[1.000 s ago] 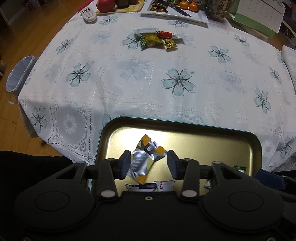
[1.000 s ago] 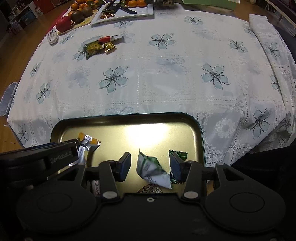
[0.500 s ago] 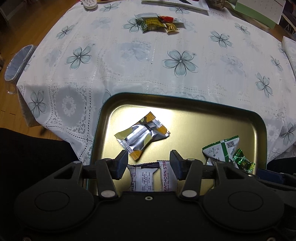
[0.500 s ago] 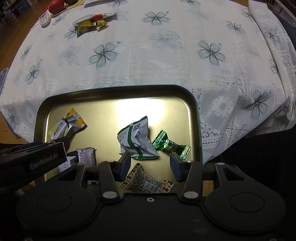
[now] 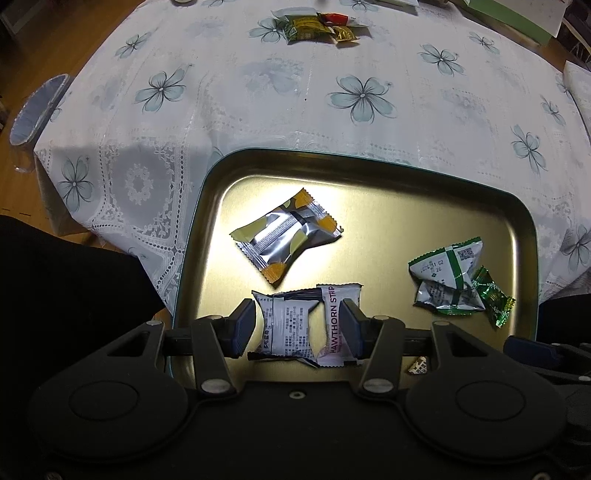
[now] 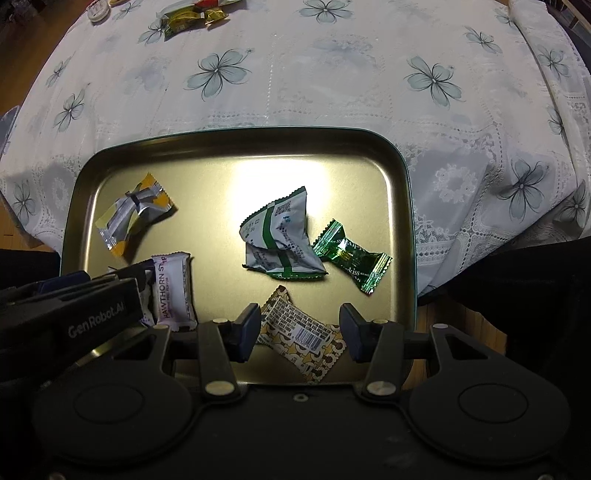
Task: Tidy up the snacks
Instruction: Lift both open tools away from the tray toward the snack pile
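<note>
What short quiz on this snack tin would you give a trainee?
1. True or false: the tin holds no snacks.
2. Which packet lies against the white-and-green one? A) green candy B) Hawthorn strip C) silver-and-yellow packet
3. Fill in: more snacks lie in a far pile on the ____.

Key: 1 false; 2 A; 3 tablecloth.

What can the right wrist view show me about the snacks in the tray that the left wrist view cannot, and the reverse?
Only the right wrist view shows the whole brown patterned packet, framed by the open right gripper.

Only the left wrist view shows the white printed packet in full, framed by the open left gripper.

Both show the gold tray, the hawthorn strip and the green-striped packet.
</note>
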Available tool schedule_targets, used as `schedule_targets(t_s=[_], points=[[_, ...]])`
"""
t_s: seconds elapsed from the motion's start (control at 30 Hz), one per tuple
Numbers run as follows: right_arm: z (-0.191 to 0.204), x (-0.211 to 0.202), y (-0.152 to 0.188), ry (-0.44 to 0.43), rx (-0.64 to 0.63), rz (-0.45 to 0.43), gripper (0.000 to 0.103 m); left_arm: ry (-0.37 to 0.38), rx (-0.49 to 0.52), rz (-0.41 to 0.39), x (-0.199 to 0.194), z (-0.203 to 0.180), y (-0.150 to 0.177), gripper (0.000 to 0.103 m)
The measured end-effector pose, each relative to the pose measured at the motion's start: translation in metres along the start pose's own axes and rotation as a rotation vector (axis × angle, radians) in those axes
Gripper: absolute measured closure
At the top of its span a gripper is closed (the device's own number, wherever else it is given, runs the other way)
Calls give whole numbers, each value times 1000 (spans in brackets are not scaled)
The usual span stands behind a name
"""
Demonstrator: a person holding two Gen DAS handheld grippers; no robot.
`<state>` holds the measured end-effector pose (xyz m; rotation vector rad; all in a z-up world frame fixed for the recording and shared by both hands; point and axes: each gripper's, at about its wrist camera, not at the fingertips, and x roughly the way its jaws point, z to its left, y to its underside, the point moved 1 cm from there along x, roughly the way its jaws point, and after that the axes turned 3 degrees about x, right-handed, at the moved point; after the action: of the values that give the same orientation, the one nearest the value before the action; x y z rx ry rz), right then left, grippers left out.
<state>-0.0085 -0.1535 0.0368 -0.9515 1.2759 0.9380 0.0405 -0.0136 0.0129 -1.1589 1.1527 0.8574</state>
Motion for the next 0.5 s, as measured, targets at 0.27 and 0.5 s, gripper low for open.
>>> schedule_targets(t_s=[0.27, 0.5], points=[[-3, -5, 4, -36, -7, 19, 54, 3, -10, 27, 4, 1, 2, 46], [-2, -13, -8, -19, -27, 4, 54, 18, -21, 16, 1, 3, -9, 46]])
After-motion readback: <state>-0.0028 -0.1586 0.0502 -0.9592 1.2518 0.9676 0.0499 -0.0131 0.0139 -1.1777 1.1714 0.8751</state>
